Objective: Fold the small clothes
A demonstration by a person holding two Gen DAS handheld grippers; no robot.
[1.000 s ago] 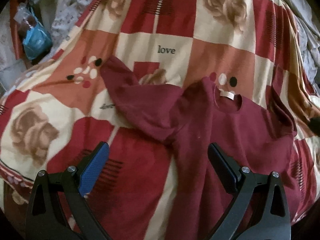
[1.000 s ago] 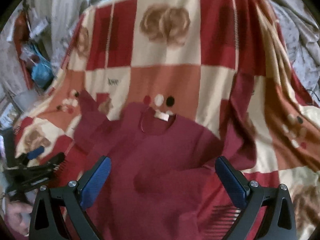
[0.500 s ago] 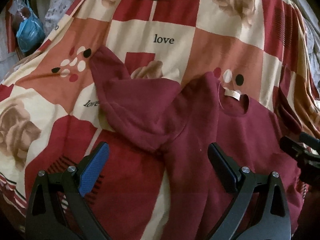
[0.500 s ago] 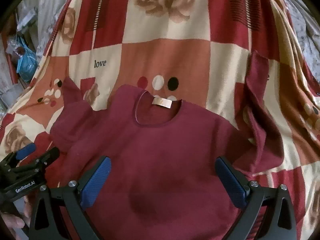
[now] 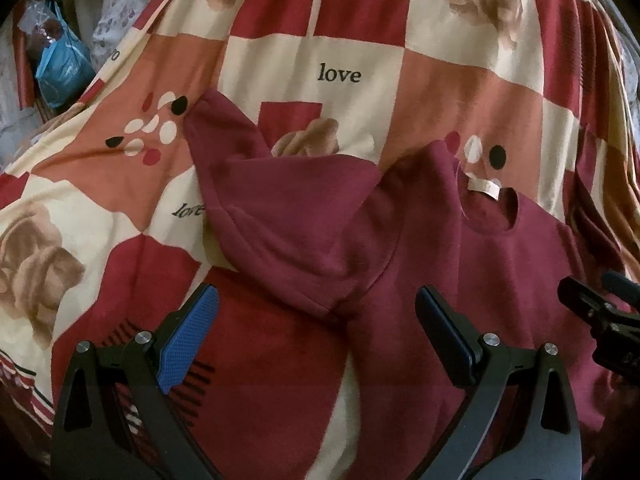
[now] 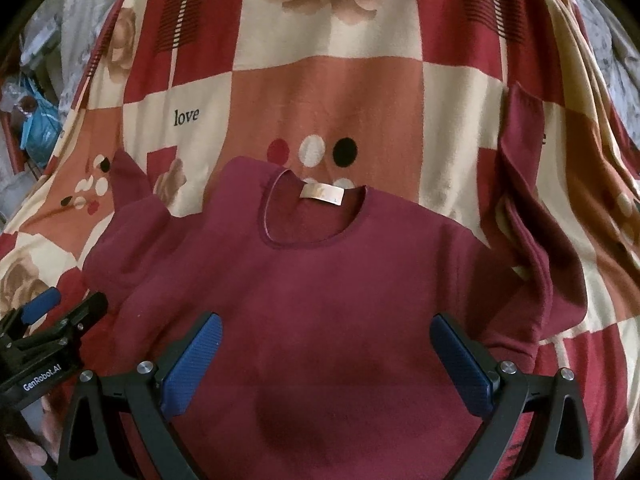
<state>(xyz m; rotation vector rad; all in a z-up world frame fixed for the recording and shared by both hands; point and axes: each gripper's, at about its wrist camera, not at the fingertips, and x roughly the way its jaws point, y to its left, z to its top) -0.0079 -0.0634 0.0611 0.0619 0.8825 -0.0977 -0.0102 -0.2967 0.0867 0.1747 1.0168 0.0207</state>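
Since the earlier frames both grippers have come in lower and closer over the maroon sweater (image 6: 320,300), which now fills more of each view; the sweater itself lies as it did. The right gripper (image 6: 326,360) hangs over the sweater's chest with its jaws spread wide, holding nothing; whether its blue pads (image 6: 192,364) touch the cloth I cannot tell. Straight ahead of it sits the round neckline with a pale label (image 6: 322,194). The right sleeve (image 6: 528,216) runs up and away beyond its right finger.

The left gripper (image 5: 318,334) is equally wide open and empty, poised above the armpit where the left sleeve (image 5: 280,208) meets the body. That sleeve bends away ahead and to its left. The sweater lies on a bed covered by a red-and-cream checked blanket (image 6: 320,92) printed with roses and "love".
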